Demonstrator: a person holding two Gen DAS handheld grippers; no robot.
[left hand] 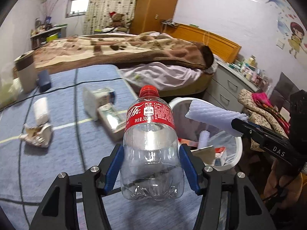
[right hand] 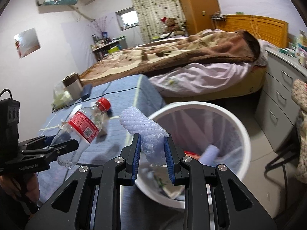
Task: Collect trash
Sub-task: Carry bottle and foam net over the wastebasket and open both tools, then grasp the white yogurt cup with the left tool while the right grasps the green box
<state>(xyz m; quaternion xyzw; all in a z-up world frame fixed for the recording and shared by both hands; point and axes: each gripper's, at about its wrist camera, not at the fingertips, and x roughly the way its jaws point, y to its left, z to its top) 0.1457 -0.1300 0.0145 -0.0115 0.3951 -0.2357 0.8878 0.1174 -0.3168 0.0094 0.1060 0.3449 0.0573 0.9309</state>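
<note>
My left gripper point(left hand: 151, 149) is shut on an empty clear Coke bottle point(left hand: 150, 143) with a red cap and label, held above the blue table; it also shows in the right wrist view point(right hand: 80, 130). My right gripper point(right hand: 152, 140) is shut on a pale purple foam net sleeve point(right hand: 145, 132), held over the near rim of the white trash bin point(right hand: 243, 134). The sleeve point(left hand: 213, 117) and bin point(left hand: 238, 153) also show in the left wrist view. The bin holds several pieces of trash.
On the blue table point(left hand: 63, 115) lie crumpled paper point(left hand: 36, 136), a white roll point(left hand: 41, 109), small boxes point(left hand: 107, 111), cables and a grey cup point(left hand: 25, 72). A bed point(left hand: 124, 51) stands behind, grey drawers point(left hand: 228, 84) at right, and a chair with cloth point(left hand: 257, 107).
</note>
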